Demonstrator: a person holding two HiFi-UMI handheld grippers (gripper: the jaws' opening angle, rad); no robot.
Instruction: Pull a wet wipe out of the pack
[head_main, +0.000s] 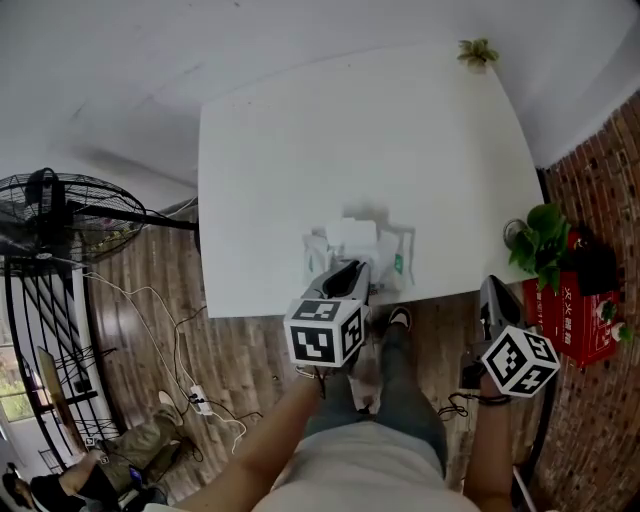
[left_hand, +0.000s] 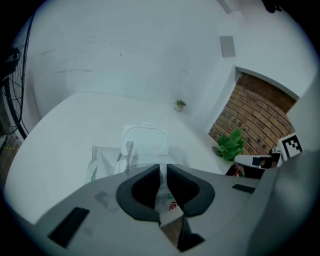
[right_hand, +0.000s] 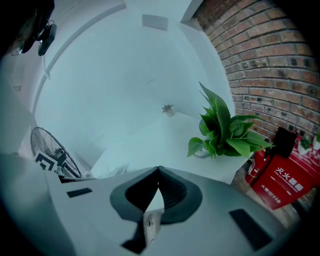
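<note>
The wet wipe pack (head_main: 392, 252) lies at the near edge of the white table (head_main: 350, 130), low centre of the head view, its lid (left_hand: 146, 140) flipped open; the left gripper (left_hand: 163, 171) points down onto it, fingers drawn close with a thin slit showing white, any grip unclear; the right gripper (right_hand: 159, 171), at lower right beyond the table's edge, has its fingers pressed together, empty.

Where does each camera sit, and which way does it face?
Head view: on the person's head, looking down at the white rectangular table; forearms, left gripper and right gripper show.
Left gripper view: rides the left gripper, looking along its jaws at the white plastic wet-wipe pack.
Right gripper view: rides the right gripper beside the table, facing the green leafy potted plant.
Shared: all show table and plant.
</note>
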